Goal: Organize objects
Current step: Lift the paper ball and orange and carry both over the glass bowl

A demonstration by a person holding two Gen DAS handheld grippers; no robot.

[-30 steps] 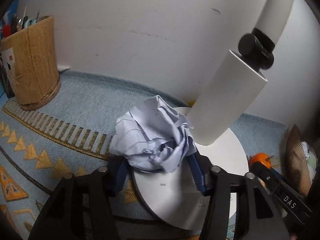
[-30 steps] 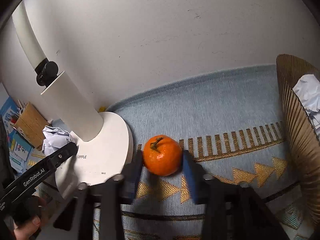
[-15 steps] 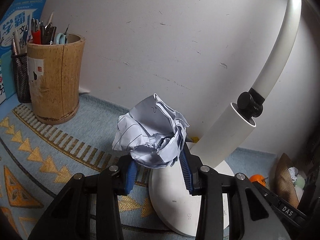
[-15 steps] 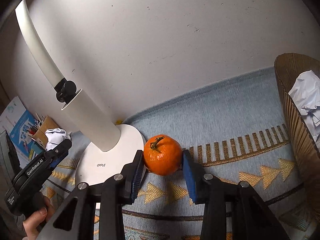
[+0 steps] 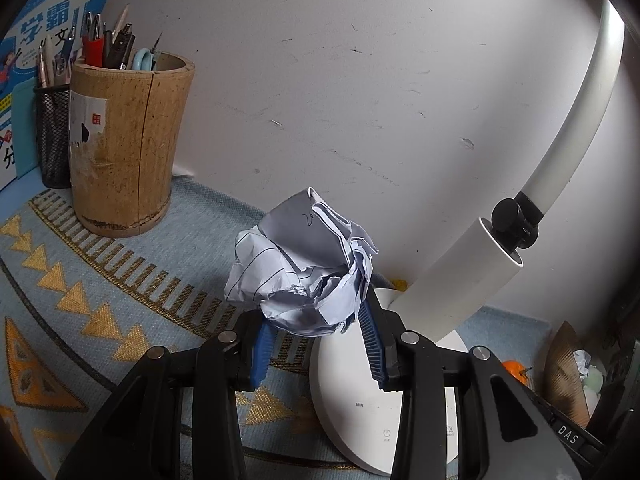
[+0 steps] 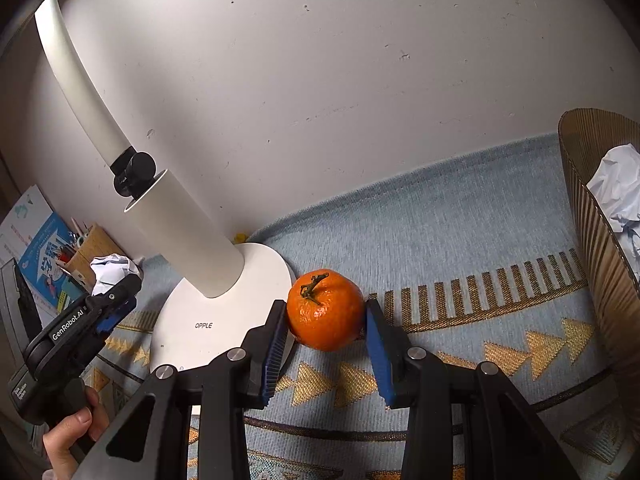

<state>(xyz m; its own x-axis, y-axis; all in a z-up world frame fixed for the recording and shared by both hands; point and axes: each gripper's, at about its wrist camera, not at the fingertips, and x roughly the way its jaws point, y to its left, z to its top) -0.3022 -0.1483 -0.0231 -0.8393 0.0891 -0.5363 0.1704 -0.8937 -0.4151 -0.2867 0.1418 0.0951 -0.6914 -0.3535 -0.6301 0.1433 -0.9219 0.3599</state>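
Left gripper [image 5: 314, 344]: clenched on the crumpled paper [image 5: 302, 276], held clear above the blue mat [image 5: 120, 280].
Right gripper [image 6: 326, 344]: clamped on the orange [image 6: 325, 310], just right of the lamp base [image 6: 208, 320].
Far left: bamboo pen holder [image 5: 124, 148].
Far right: wicker basket [image 6: 592, 216] with paper inside.

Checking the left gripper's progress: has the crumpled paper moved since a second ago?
Yes. The crumpled paper, clamped in the left gripper, pulled back from the lamp base.

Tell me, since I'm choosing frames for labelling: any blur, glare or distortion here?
Left wrist view: sharp, paper ball crisp, fisheye bends the lamp, dark corner vignette. Right wrist view: sharp, small highlights on the orange, wall unevenly lit.
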